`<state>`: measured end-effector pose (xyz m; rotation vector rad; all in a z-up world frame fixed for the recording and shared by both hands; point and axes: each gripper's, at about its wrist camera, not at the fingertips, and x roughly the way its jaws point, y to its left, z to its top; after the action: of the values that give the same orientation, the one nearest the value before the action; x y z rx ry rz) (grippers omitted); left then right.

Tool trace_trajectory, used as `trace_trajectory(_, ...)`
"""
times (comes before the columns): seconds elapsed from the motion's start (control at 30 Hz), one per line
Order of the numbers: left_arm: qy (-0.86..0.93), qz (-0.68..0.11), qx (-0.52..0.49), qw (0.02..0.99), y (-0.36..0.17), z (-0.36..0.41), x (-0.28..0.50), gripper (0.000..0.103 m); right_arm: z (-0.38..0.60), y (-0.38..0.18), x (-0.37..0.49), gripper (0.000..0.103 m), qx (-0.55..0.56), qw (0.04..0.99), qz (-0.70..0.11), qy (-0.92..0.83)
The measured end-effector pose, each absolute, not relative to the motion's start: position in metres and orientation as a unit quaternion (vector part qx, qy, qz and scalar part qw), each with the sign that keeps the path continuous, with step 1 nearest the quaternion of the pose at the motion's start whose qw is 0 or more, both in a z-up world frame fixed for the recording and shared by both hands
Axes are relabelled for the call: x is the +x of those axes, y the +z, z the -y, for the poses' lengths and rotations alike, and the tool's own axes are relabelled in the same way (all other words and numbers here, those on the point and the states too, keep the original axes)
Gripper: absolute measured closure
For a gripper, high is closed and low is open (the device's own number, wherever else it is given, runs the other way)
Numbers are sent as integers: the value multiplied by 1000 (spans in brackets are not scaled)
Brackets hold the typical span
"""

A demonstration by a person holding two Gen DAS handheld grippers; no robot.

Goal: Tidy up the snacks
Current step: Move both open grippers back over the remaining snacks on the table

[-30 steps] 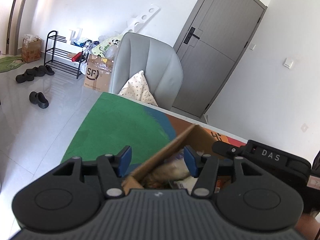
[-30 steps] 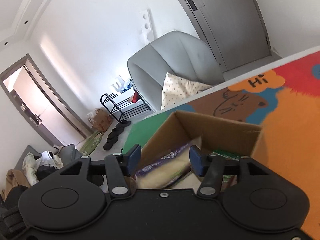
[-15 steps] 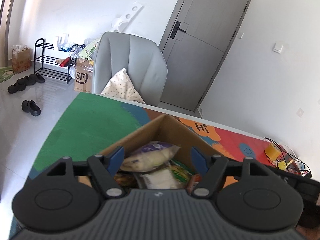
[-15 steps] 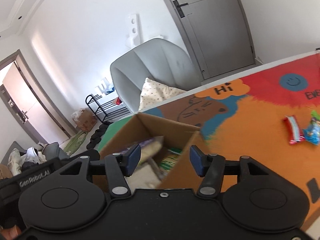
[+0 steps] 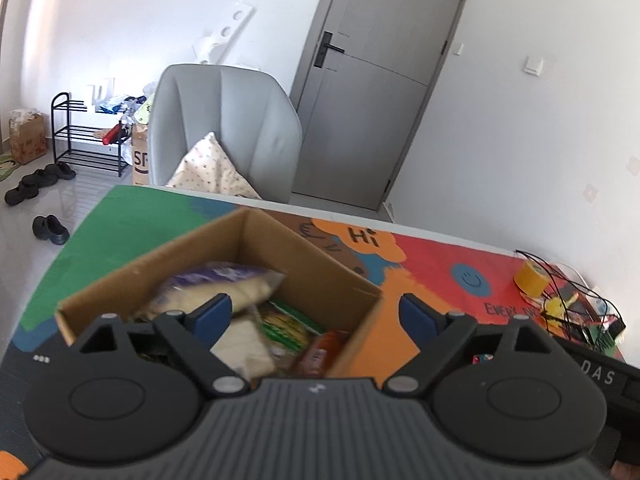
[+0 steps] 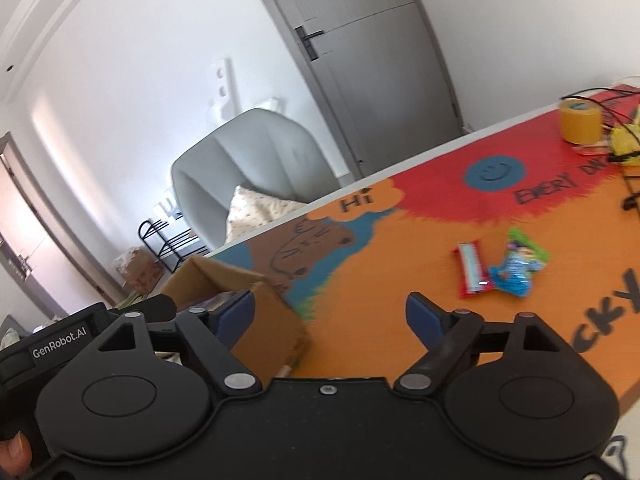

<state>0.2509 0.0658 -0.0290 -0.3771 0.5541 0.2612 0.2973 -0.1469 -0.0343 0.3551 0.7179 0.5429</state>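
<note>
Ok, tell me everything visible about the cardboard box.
The box is plain brown corrugated cardboard, open-topped, with no flaps showing. It sits upright on the colourful mat, over the green, blue and orange areas, one corner pointing at the chair. Inside, snack packets are piled loosely: a pale bag with purple print on top, a green packet and an orange-red one beneath. Neither gripper touches it. Its near side is hidden behind the left gripper.

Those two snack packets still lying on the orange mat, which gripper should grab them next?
Probably the right gripper: the red packet and the blue-green packet lie just ahead of its empty, opening jaws. The left gripper, also opening and empty, faces the brown cardboard box instead.
</note>
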Motion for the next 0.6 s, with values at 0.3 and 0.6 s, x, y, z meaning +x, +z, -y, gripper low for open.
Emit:
trace_trajectory(0.3,109,-279,-160,941,-30,-21,266,8,201,-48,300,4,188,891,-347,225)
trace_trajectory(0.6,85,-290,-152,941,-36,15,281,8,241,-59,302,3,194,896,-347,197)
